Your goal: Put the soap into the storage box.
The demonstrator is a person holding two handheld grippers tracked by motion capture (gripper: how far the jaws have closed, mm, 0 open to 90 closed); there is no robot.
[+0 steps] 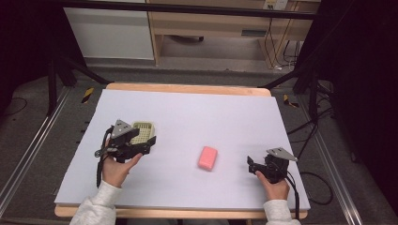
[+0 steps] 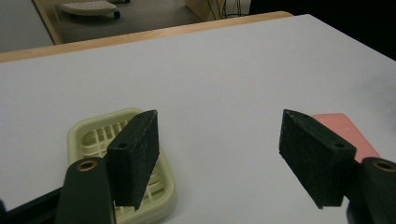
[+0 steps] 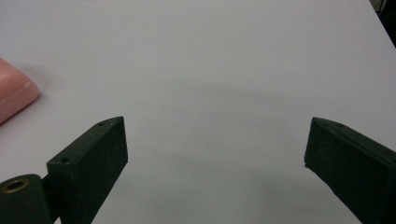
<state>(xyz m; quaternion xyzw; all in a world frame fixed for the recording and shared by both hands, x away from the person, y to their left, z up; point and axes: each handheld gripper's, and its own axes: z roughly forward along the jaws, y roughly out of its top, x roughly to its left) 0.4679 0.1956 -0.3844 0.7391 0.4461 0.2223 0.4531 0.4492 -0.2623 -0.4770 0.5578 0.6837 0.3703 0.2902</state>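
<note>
Nearby, ribbed cream soap dish (image 2: 122,173), smooth pink soap bar (image 1: 207,157).

Pink soap (image 1: 208,157), cream dish (image 1: 143,131), pale lilac-grey table cover (image 1: 202,112).

The dish is a pale yellowish cream with a slatted grid pattern (best seen in the left gripper view); both the left gripper (image 1: 149,142) and right gripper (image 1: 252,165) are black, each topped by a grey plate; the sleeves (image 1: 101,206) are off-white.
</note>
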